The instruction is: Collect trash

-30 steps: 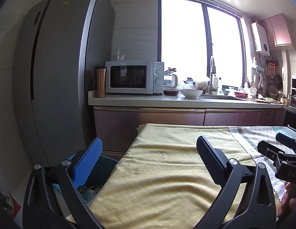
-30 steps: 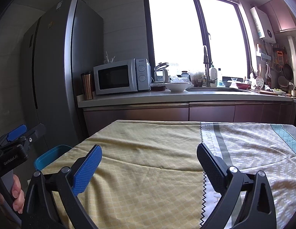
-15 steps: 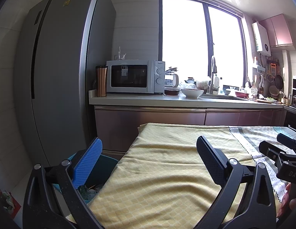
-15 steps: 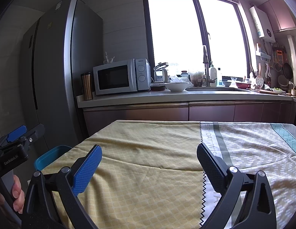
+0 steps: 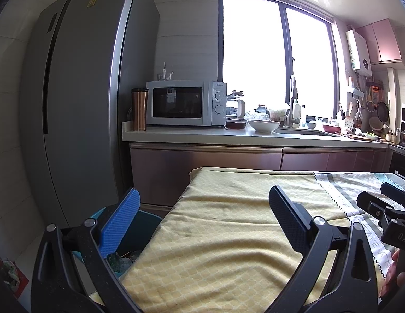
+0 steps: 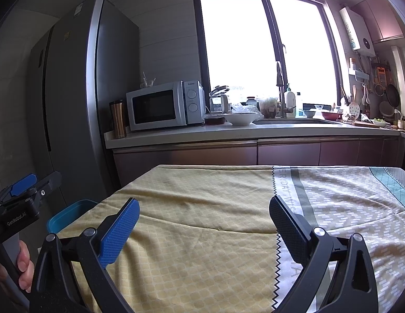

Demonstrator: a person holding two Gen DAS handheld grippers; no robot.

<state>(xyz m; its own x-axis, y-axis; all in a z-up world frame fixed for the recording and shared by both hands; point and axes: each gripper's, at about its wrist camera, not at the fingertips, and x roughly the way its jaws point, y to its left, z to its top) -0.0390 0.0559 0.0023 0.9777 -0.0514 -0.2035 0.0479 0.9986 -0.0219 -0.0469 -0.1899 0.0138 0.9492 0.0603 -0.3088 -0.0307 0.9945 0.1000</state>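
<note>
Where it faces the camera, left gripper (image 6: 18, 198) reads "GenRobot.AI".

A blue bin (image 5: 143, 224) beside the table holds crumpled trash (image 5: 121, 259) at its bottom.

Wide-spread right gripper (image 6: 203, 214) above tablecloth (image 6: 202, 208)

home kitchen | fridge (image 5: 79, 104) | microwave (image 5: 185, 103) | sink tap (image 6: 280, 88) | counter (image 6: 254, 130)
</note>
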